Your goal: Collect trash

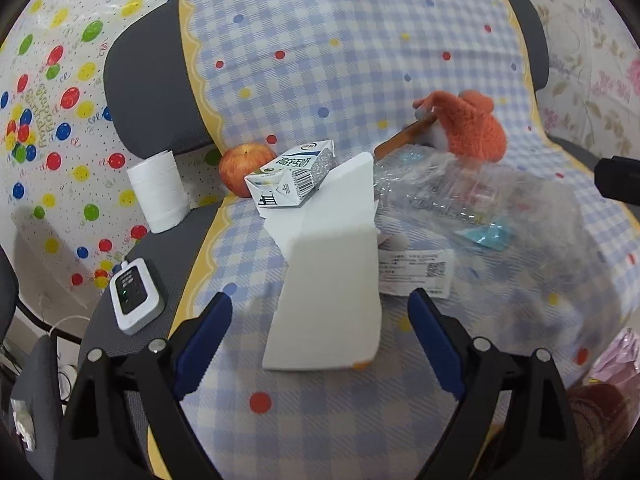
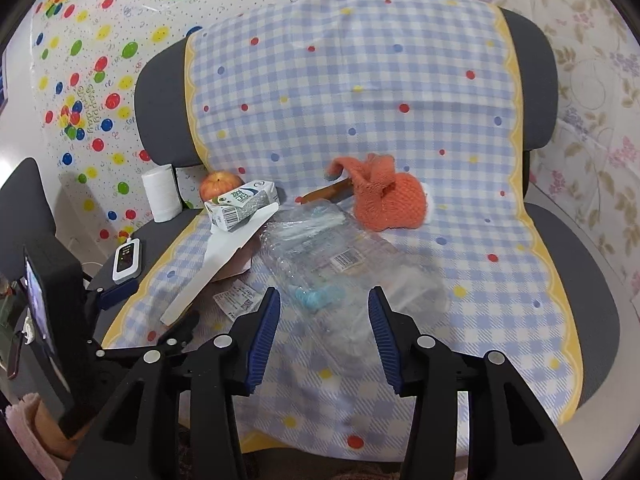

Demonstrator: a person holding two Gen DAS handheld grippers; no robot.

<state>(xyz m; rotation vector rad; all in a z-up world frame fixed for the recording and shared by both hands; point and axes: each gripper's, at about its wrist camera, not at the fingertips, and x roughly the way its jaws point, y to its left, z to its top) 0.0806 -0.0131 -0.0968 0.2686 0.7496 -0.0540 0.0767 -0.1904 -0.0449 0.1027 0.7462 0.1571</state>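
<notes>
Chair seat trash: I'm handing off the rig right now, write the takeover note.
Left gripper: open, empty, in front of the white cardboard piece.
Right gripper: open, empty, at the clear plastic bag.
Milk carton rests on the cardboard beside the apple; paper label lies flat on the checked cloth.
Nothing is held.
Left: bag, cardboard, carton, label.

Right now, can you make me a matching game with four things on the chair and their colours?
Things:
1. apple
2. paper roll
3. knitted thing
4. crushed plastic bottle

Colours:
A. see-through
B. white
C. red and yellow
D. orange

Pairs: 1-C, 2-B, 3-D, 4-A
</notes>
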